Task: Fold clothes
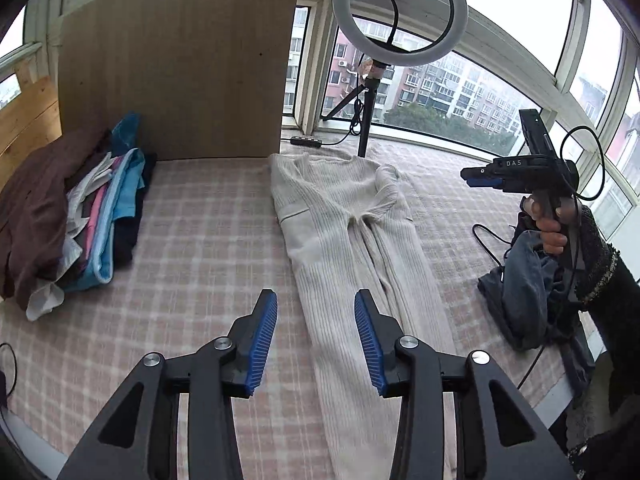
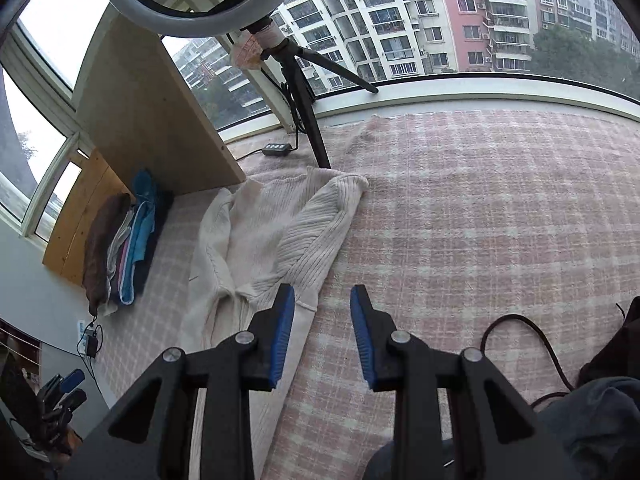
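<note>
**Both grippers free above the cream cardigan, between folds**

The long cream ribbed-knit cardigan point(image 1: 352, 240) lies stretched on the pink-and-white checked blanket point(image 1: 192, 232), its collar end nearest the black ring-light tripod point(image 1: 366, 120) and its hem running back toward the person. One sleeve is already laid diagonally across the chest, so the garment reads as a narrow strip: the sleeve-in step looks done, the lengthwise fold not yet.

The left gripper point(image 1: 316, 344) hangs above the cardigan's lower half with its blue ribbed pads partly apart and nothing between them. The right gripper point(image 2: 322, 336) is likewise partly open and empty, poised over the cardigan's edge on the side away from the stack (from the left wrist view it is seen raised off the blanket, held in a hand point(image 1: 550, 224) with a dark sleeve).

The stack of folded clothes, brown, white, pink and blue point(image 1: 76, 224), sits well apart from the cardigan, against the upright light wooden board point(image 1: 180, 60). A crumpled blue-grey denim garment point(image 1: 520, 280) waits on the cardigan's other side.

My judgement: the next move calls for both grippers to drop to the hem corners, pinch through both knit layers, and carry the hem up toward the collar. The knit is limp and stretchy, so an uneven lift could skew the fold.
</note>
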Demonstrator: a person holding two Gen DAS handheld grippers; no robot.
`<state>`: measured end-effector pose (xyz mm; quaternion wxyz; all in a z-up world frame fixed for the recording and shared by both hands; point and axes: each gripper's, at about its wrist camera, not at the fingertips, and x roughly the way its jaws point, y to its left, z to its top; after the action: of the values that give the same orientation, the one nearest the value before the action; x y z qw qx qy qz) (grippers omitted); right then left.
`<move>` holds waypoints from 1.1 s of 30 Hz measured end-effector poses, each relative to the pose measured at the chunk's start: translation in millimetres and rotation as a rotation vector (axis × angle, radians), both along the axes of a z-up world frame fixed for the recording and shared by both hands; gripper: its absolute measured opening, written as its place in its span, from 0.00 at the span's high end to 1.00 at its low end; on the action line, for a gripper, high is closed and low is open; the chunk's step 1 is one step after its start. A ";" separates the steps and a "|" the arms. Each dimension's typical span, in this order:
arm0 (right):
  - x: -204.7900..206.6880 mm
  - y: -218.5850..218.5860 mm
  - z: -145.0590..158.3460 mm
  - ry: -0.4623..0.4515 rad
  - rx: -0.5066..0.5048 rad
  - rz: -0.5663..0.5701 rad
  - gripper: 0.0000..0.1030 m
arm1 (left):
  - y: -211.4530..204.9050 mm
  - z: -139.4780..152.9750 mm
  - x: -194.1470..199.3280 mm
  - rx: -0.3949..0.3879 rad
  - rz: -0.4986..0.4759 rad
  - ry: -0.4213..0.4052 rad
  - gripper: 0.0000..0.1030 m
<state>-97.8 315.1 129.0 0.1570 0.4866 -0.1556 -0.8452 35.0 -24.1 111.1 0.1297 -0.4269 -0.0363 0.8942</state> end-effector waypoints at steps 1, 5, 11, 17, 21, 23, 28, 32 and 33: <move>-9.7 -5.3 -3.0 -0.004 0.012 -0.002 0.71 | 8.1 -6.0 -27.6 0.003 -0.019 -0.014 0.62; -44.2 -35.9 -16.8 -0.035 -0.016 0.026 0.71 | 33.6 -45.3 -97.4 0.044 0.035 -0.093 0.62; -79.2 -110.9 -27.7 -0.020 0.023 0.151 0.71 | 59.9 -101.3 -167.0 -0.012 0.127 -0.180 0.62; -121.9 -152.8 -64.6 -0.044 0.023 0.183 0.72 | 44.2 -114.2 -172.1 0.050 0.161 -0.123 0.89; -139.8 -180.1 -82.1 -0.014 0.014 0.237 0.83 | 31.2 -101.1 -156.8 0.141 0.157 -0.043 0.91; -148.6 -190.4 -85.9 -0.003 -0.006 0.256 0.83 | 34.9 -97.3 -153.3 0.128 0.123 -0.011 0.91; -164.5 -197.0 -87.4 0.023 0.033 0.271 0.83 | 23.0 -87.6 -173.1 0.131 0.181 -0.082 0.75; -171.5 -186.7 -93.9 0.005 0.003 0.252 0.84 | 24.5 -71.6 -215.1 0.048 0.219 -0.038 0.49; -172.9 -185.1 -96.1 0.003 0.006 0.248 0.84 | 27.2 -75.8 -228.8 0.022 0.216 -0.058 0.49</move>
<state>-270.7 129.9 32.9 0.2591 0.5015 -0.0916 -0.8204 -193.7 3.1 35.3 0.0363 -0.4448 -0.0958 0.8898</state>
